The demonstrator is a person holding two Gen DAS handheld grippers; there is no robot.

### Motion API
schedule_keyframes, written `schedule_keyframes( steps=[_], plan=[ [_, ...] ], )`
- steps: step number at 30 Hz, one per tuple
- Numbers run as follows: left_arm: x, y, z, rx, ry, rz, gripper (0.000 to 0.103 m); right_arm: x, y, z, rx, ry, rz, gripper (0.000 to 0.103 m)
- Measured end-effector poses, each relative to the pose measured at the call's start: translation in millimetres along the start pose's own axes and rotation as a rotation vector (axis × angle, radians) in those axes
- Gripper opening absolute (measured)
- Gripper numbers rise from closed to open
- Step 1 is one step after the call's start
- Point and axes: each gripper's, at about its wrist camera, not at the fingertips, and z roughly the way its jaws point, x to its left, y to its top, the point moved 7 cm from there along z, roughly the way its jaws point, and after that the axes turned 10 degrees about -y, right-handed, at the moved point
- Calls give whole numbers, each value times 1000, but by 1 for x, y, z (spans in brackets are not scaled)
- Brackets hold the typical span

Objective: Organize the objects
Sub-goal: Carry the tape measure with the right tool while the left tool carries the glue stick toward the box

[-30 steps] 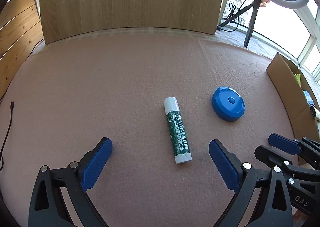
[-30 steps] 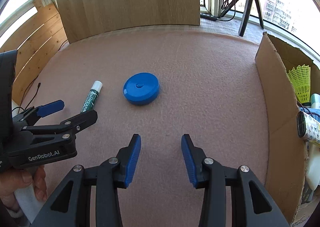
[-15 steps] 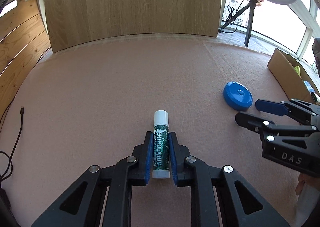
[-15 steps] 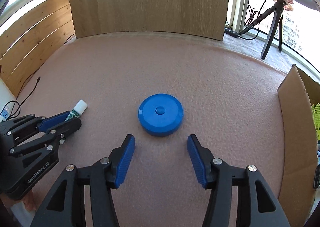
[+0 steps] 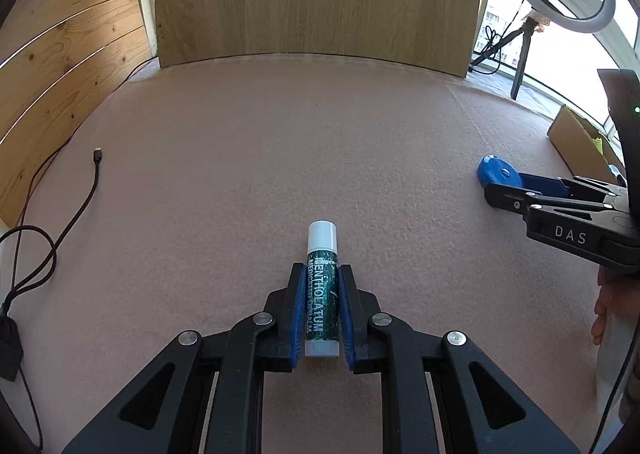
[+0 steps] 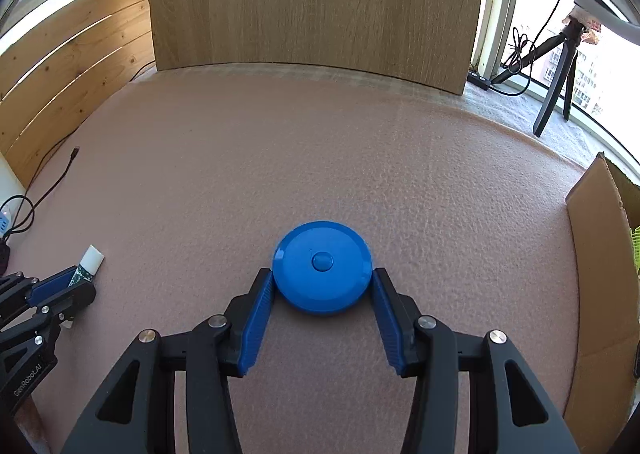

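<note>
My left gripper (image 5: 322, 310) just went from spread to pinching the lip balm tube (image 5: 321, 290), which lies flat on the counter (image 5: 280, 157). Right gripper (image 6: 323, 314) jaws are closing around the blue disc (image 6: 322, 266), box (image 6: 600, 254) at its 3 o'clock: both picks nearly secured.

Left gripper (image 5: 321, 274) jaws clamped narrow; right gripper (image 6: 322, 282) jaws closing.
</note>
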Motion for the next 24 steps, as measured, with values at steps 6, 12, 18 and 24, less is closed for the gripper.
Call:
schedule_keyframes(
  steps=[6, 12, 18, 24],
  plan=[
    [10, -18, -18, -7, -32, 20, 16, 40, -27, -25, 19, 14, -13, 45],
    [21, -40, -43, -32, -89, 18, 16, 58, -40, -45, 68, -25, 44, 45],
    [21, -51, -75, -88, -160, 31, 16, 64, -39, -83, 49, -86, 107, 45],
    [18, -48, -97, -137, -220, 35, 17, 81, -46, -109, 32, -130, 103, 45]
  ],
)
